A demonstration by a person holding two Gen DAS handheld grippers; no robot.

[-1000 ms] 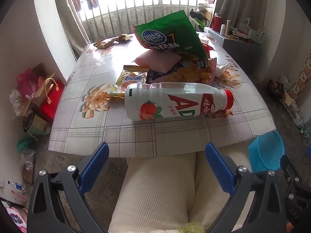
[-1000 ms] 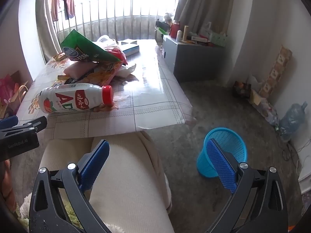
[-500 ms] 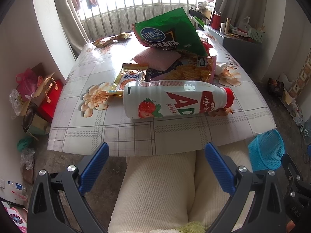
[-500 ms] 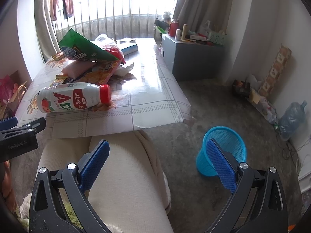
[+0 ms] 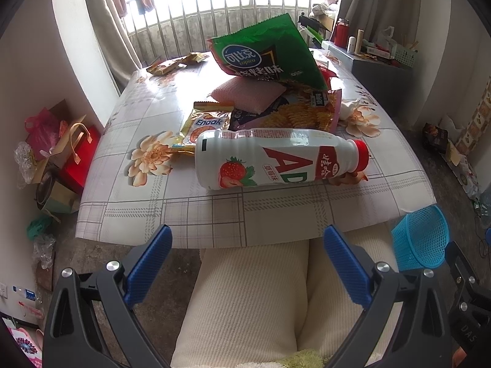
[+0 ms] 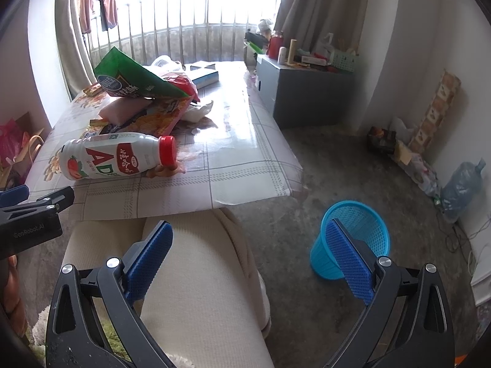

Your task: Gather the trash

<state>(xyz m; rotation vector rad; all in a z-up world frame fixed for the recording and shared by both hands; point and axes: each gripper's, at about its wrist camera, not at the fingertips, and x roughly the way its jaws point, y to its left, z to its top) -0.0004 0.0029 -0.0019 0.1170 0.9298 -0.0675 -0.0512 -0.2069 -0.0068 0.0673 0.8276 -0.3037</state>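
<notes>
A white strawberry-drink bottle (image 5: 276,159) with a red cap lies on its side near the table's front edge, also visible as the bottle (image 6: 116,159) in the right wrist view. Behind it lies a heap of snack wrappers: a green chip bag (image 5: 267,55), a pink packet (image 5: 248,95), an orange bag (image 5: 300,110) and a yellow Enaak sachet (image 5: 204,125). My left gripper (image 5: 247,253) is open, held below the table edge over a person's cream-trousered lap. My right gripper (image 6: 248,250) is open too, empty. A blue mesh bin (image 6: 353,239) stands on the floor to the right.
The table (image 5: 172,211) wears a glossy flowered cloth. More wrappers (image 5: 175,64) lie at its far left corner, a book (image 6: 205,75) at the back. Bags clutter the floor on the left (image 5: 61,150). A grey cabinet (image 6: 303,92) and a water jug (image 6: 463,187) stand to the right.
Both grippers have edged forward, so the bottle and table sit slightly closer in view. Jaws stay open; nothing on the table has moved.
</notes>
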